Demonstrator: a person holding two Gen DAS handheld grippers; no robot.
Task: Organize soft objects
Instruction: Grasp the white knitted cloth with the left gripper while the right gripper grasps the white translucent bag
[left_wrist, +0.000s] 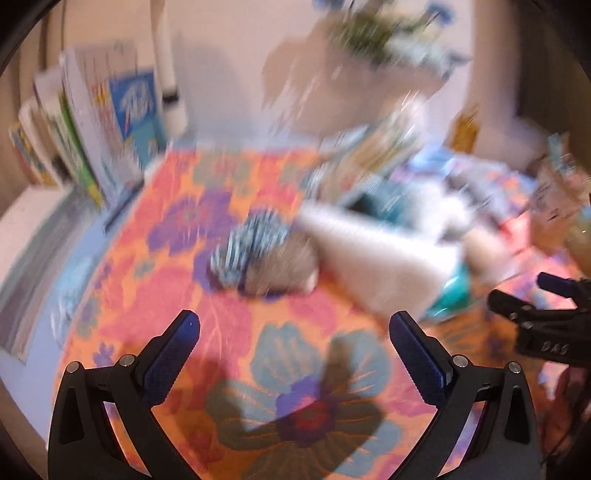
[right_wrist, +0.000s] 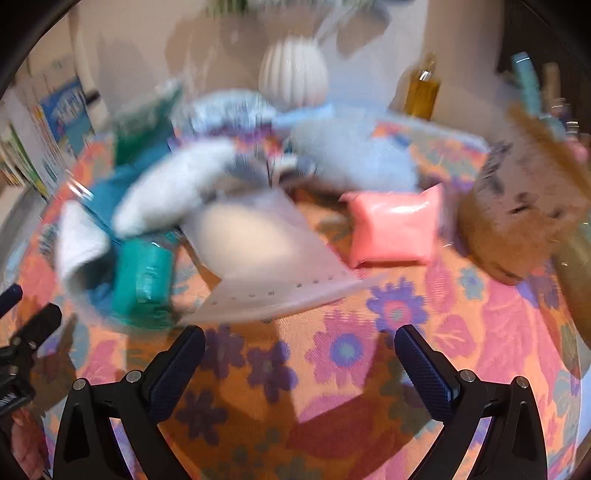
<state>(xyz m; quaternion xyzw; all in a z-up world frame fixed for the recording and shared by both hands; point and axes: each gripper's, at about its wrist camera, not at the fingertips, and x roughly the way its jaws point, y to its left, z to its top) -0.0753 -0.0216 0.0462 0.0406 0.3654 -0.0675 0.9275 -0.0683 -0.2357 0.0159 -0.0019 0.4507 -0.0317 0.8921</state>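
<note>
Looking through the left wrist cam, the left hand-held gripper is wide open over the flowery desk, nothing in it. A striped blue-white soft bundle sits ahead, touching a white pouch. Pretty blurry.

Right wrist cam: right hand-held gripper also spread open and empty. A pink pillow pack lies ahead-right, a teal pack ahead-left, a white bag between them.
</note>
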